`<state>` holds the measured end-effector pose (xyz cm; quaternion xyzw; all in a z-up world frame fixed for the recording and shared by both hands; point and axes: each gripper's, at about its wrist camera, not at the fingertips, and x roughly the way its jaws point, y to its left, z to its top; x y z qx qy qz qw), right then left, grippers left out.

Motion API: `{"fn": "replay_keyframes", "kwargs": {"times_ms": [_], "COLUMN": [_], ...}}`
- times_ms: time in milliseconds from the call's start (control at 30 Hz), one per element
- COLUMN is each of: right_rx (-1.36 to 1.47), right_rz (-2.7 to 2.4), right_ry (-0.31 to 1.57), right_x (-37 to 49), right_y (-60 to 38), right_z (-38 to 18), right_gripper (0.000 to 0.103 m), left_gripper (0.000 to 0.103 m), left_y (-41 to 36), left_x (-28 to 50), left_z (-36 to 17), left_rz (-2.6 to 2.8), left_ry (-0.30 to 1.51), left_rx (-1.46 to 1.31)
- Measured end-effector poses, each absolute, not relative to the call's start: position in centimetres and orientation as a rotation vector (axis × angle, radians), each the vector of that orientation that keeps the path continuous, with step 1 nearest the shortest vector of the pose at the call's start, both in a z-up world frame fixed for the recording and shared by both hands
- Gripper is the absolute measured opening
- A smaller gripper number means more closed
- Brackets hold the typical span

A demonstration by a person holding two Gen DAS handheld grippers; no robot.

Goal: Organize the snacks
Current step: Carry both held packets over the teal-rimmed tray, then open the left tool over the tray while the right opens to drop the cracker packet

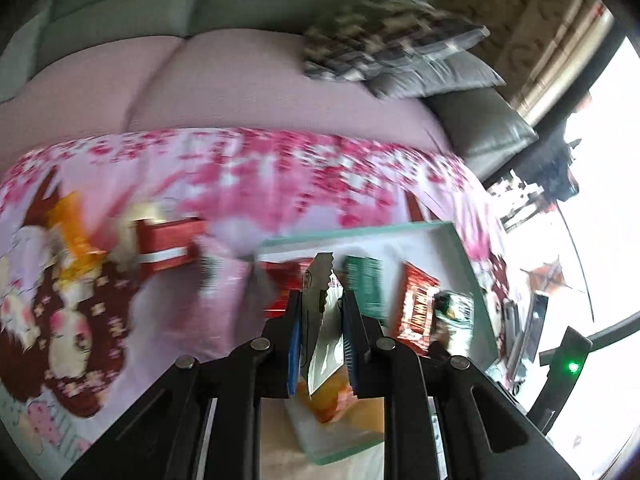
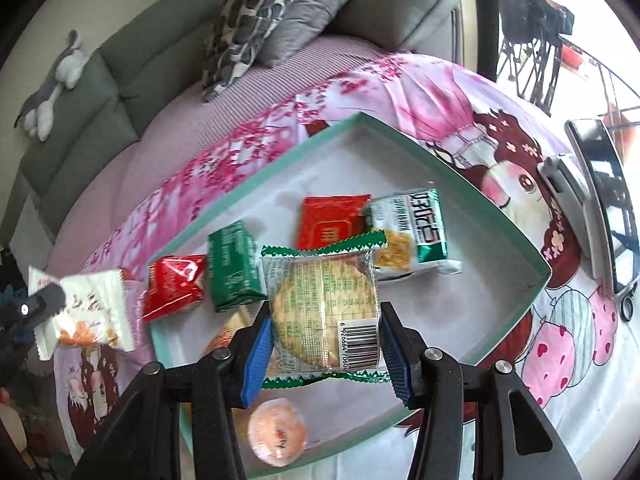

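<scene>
My left gripper (image 1: 320, 336) is shut on a white snack packet with orange print (image 1: 325, 344), held edge-on beside the teal-rimmed box (image 1: 352, 232). From the right wrist view the same packet (image 2: 82, 312) hangs at the box's left edge. My right gripper (image 2: 326, 344) is shut on a clear cracker packet with green zigzag ends (image 2: 324, 308), held above the box (image 2: 460, 172). Inside lie a green packet (image 2: 234, 266), two red packets (image 2: 174, 286) (image 2: 330, 222), a green-white packet (image 2: 416, 236) and a round orange jelly cup (image 2: 276, 432).
The box sits on a pink cartoon cloth (image 2: 460, 92) over a table. A red box (image 1: 168, 246) and an orange packet (image 1: 74, 236) lie on the cloth left of the box. A phone on a stand (image 2: 604, 200) is at the right. A grey sofa with cushions (image 2: 280, 8) lies behind.
</scene>
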<state>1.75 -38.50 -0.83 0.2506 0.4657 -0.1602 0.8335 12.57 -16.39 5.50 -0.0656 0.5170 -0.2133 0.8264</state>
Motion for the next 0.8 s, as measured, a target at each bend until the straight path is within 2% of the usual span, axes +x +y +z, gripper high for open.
{"fn": "replay_keyframes", "kwargs": {"times_ms": [200,433,467,533,600,700,800], "right_rx": [0.562,0.571,0.569,0.564,0.556,0.54,0.517], "right_rz": [-0.359,-0.362,-0.359,-0.348,-0.339,-0.322,-0.308], "right_ry": [0.988,0.985,0.982,0.976,0.974,0.977,0.973], "right_x": [1.5,1.2,1.2,1.2,1.3,1.5,1.7], "right_y": [-40.0,-40.5,-40.5,-40.3,-40.1,-39.6,-39.0], "right_z": [-1.2,-1.4,-1.3,-1.2,-1.2,-1.2,-1.1], "right_gripper": [0.053,0.054,0.054,0.055,0.063,0.068,0.076], "left_gripper": [0.019,0.022,0.024,0.034,0.05,0.061,0.066], "left_y": [-22.0,-22.8,-22.6,-21.9,-21.2,-19.7,-18.2], "left_x": [12.5,12.4,12.4,12.2,12.0,11.6,11.5], "left_z": [3.3,1.6,1.6,1.8,2.1,2.5,2.6], "left_rz": [-0.551,-0.523,-0.514,-0.502,-0.493,-0.445,-0.377], "left_ry": [1.164,1.206,1.202,1.19,1.178,1.146,1.11], "left_rx": [-0.075,-0.031,-0.028,-0.025,-0.027,-0.015,0.014]}}
